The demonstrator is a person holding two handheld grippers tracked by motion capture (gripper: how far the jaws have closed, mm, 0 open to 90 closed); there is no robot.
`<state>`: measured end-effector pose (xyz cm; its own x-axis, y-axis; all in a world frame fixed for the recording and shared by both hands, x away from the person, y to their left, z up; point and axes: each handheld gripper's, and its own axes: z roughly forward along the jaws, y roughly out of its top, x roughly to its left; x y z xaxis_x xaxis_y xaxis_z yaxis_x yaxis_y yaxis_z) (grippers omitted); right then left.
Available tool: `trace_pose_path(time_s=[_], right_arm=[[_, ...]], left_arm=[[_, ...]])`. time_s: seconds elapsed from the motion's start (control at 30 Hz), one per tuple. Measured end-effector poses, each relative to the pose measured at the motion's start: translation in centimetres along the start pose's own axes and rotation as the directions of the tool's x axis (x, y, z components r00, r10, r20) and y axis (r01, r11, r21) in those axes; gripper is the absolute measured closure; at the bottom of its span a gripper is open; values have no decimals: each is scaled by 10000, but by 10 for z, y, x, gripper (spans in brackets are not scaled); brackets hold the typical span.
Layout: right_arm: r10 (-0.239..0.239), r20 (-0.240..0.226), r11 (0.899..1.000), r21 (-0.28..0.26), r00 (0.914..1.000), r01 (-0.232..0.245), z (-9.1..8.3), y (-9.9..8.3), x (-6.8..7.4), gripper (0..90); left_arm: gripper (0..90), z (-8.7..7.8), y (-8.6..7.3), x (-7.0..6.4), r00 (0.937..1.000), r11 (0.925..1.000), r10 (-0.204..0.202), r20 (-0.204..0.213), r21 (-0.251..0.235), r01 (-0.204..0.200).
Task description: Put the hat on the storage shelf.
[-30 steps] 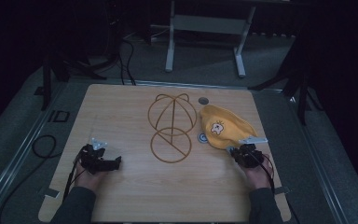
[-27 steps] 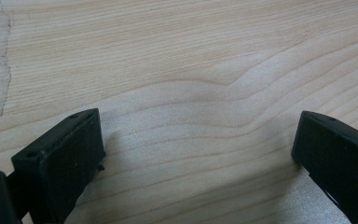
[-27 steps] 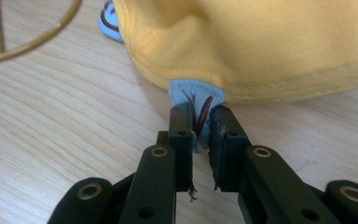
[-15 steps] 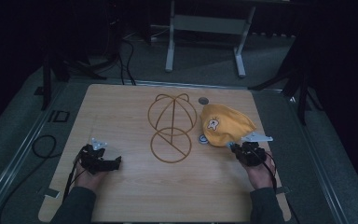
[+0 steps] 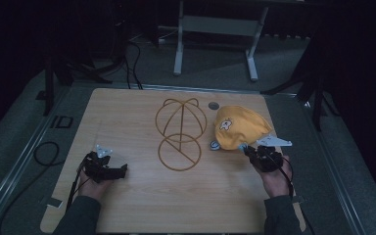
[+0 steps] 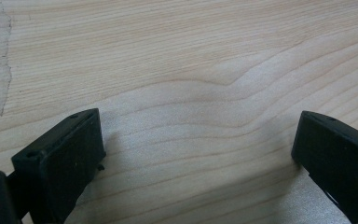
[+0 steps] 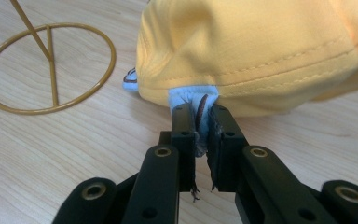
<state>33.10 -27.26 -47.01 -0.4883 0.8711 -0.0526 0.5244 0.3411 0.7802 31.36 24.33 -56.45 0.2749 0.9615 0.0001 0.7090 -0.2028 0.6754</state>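
**Right tongs clamped on cap edge; left tongs apart over bare wood**

Yellow cap (image 5: 242, 126) lies on the right half of the tabletop (image 5: 127, 205), crown up, a small printed patch on its left side. Whether anything lies under or inside the cap cannot be told; its hollow faces down.

Right tongs (image 7: 201, 122) are together, pinching a pale blue strip with a dark cord at the cap's near lower edge. In the high view the right tongs (image 5: 247, 149) sit at the cap's near edge, hand behind them near the tabletop's right side.

Wire stand (image 5: 180, 133) sits mid-tabletop, just left of the cap: a flat ring on the wood, an upright rod, and a rounded wire frame above it. Nothing hangs on it. In the right gripper view its ring (image 7: 49, 70) lies to the left of the cap, apart from it.

A small dark round spot (image 5: 214, 105) shows on the wood beyond the cap.

Left tongs (image 6: 196, 154) stand wide apart, holding nothing, just above plain wood. In the high view the left tongs (image 5: 122, 170) rest at the near left, well apart from cap and stand.
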Motion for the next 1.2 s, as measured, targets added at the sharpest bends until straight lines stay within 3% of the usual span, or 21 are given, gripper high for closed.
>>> trace_pose_path(time_s=[0.53,0.87,1.03,1.2], right_arm=[[-31,-62,9941,-1080,10000,24,-31,25,0,824],[47,-19,9818,-1897,10000,-50,-51,35,3,825],[273,9,9682,-2489,9996,-262,-59,36,2,827],[562,303,9723,-2290,9980,-478,-55,30,-5,824]], left_arm=[[23,0,0,0,10000,10000,0,-11,-17,0],[23,0,0,0,10000,10000,-7,-14,-23,7],[23,0,0,0,10000,10000,-13,-21,-24,13],[23,0,0,0,10000,10000,-9,-20,-22,9]])
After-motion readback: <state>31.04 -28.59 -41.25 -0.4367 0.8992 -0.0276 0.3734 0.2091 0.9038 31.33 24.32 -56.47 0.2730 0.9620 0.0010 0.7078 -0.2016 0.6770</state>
